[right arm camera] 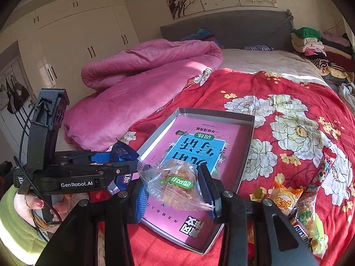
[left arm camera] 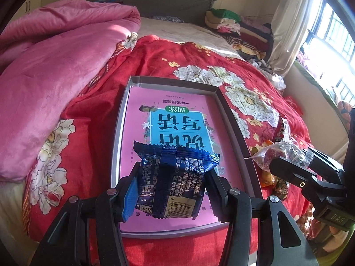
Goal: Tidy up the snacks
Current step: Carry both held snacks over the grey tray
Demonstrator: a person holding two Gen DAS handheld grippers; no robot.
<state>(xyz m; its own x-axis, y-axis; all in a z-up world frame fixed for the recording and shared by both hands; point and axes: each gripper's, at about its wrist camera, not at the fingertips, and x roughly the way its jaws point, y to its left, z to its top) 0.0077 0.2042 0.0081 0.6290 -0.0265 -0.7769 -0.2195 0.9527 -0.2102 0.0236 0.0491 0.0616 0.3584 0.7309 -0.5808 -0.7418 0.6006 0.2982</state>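
A shallow grey box (left arm camera: 121, 119) with a pink printed sheet inside lies on the red floral bedspread; it also shows in the right wrist view (right arm camera: 248, 137). My left gripper (left arm camera: 173, 184) is shut on a dark blue snack packet (left arm camera: 175, 177) and holds it over the box's near end. From the right wrist view that packet (right arm camera: 123, 153) sits left of the box. My right gripper (right arm camera: 175, 190) is shut on a clear-wrapped pastry (right arm camera: 179, 184) above the box's near edge. In the left wrist view the pastry (left arm camera: 281, 155) hangs right of the box.
A pile of loose snack packets (right arm camera: 295, 201) lies on the bedspread to the right of the box. A pink quilt (left arm camera: 51, 71) is heaped on the left. Folded clothes (right arm camera: 310, 42) are stacked at the headboard, with a window at the far right.
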